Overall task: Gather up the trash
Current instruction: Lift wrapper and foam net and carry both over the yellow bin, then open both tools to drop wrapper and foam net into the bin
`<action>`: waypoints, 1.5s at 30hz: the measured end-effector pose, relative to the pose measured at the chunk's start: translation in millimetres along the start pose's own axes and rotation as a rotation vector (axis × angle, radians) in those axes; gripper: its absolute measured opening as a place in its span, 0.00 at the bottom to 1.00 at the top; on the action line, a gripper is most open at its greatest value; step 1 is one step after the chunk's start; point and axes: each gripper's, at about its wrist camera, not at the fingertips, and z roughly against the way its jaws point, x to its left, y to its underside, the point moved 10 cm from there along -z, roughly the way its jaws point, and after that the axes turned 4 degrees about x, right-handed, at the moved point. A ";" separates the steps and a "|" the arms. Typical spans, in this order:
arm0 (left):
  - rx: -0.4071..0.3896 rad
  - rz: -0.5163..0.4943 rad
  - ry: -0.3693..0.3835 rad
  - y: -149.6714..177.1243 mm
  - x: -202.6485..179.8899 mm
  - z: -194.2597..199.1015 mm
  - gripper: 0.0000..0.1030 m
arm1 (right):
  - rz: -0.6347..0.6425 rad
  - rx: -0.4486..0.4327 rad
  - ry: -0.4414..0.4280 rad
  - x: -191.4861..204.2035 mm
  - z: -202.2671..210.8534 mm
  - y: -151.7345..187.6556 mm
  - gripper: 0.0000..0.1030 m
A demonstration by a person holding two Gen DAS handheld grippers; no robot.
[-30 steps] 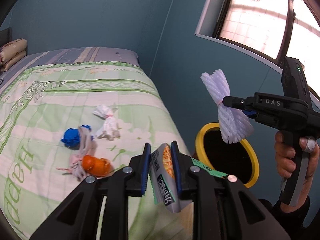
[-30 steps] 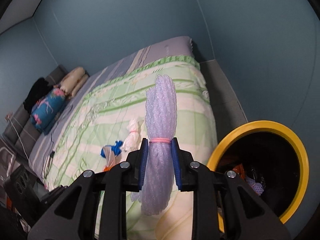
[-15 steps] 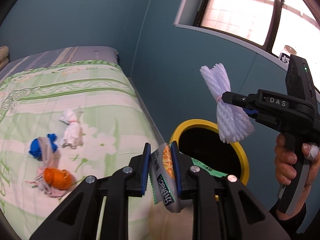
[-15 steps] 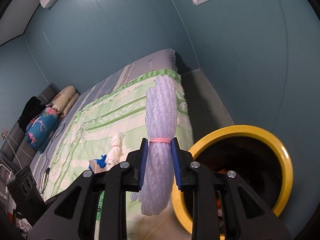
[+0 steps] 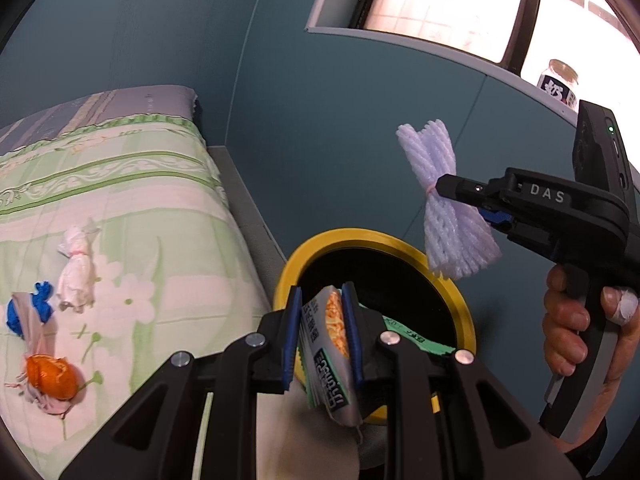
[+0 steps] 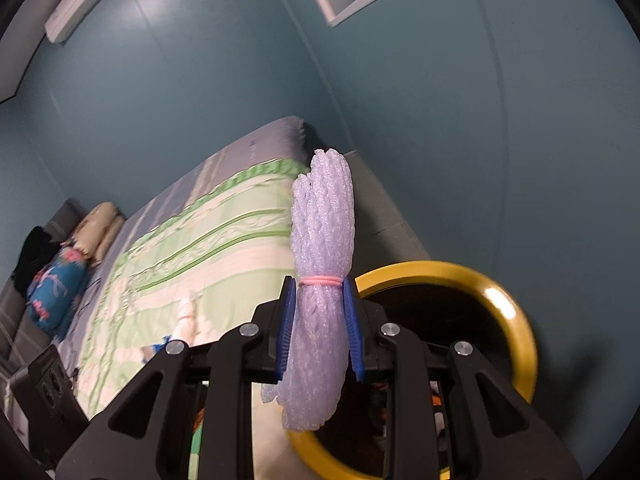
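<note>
**Both grippers loaded, poised at the yellow-rimmed bin**

My left gripper (image 5: 322,336) has its blue pads clamped on a crumpled snack wrapper (image 5: 330,354), which stands on end between them: its long axis runs up and down, the printed lower end hanging below the pads. It sits over the near edge of the trash bin (image 5: 466,320), a black-lined bin with a yellow rim.

My right gripper (image 6: 319,330) is closed tight on a bundle of lilac foam netting (image 6: 322,240), pinched just under the pink rubber band (image 6: 322,280) at its waist. The bundle's long axis is upright, one flared end pointing up and the other drooping below the pads. In the left wrist view the same netting (image 5: 448,204) hangs above the far side of the bin's rim, with my right hand (image 5: 576,332) on the grip.

Further out, on the green floral bedspread (image 5: 132,184) beside the bin, lie a white twisted tissue wad (image 5: 76,270), a blue scrap (image 5: 24,312) and an orange scrap (image 5: 50,376). A glass jar (image 5: 560,82) stands on the window ledge.
</note>
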 end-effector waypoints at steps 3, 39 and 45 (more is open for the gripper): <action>0.012 -0.012 0.013 0.4 -10.1 -9.9 0.19 | -0.017 0.001 0.023 -10.8 -2.3 -0.6 0.22; 0.124 -0.044 0.050 39.2 -46.7 -84.3 0.32 | -0.058 0.137 0.144 -43.3 -49.9 18.3 0.30; 0.112 -0.027 0.045 37.0 -39.0 -83.1 0.48 | -0.085 0.129 0.146 -52.7 -49.7 16.6 0.37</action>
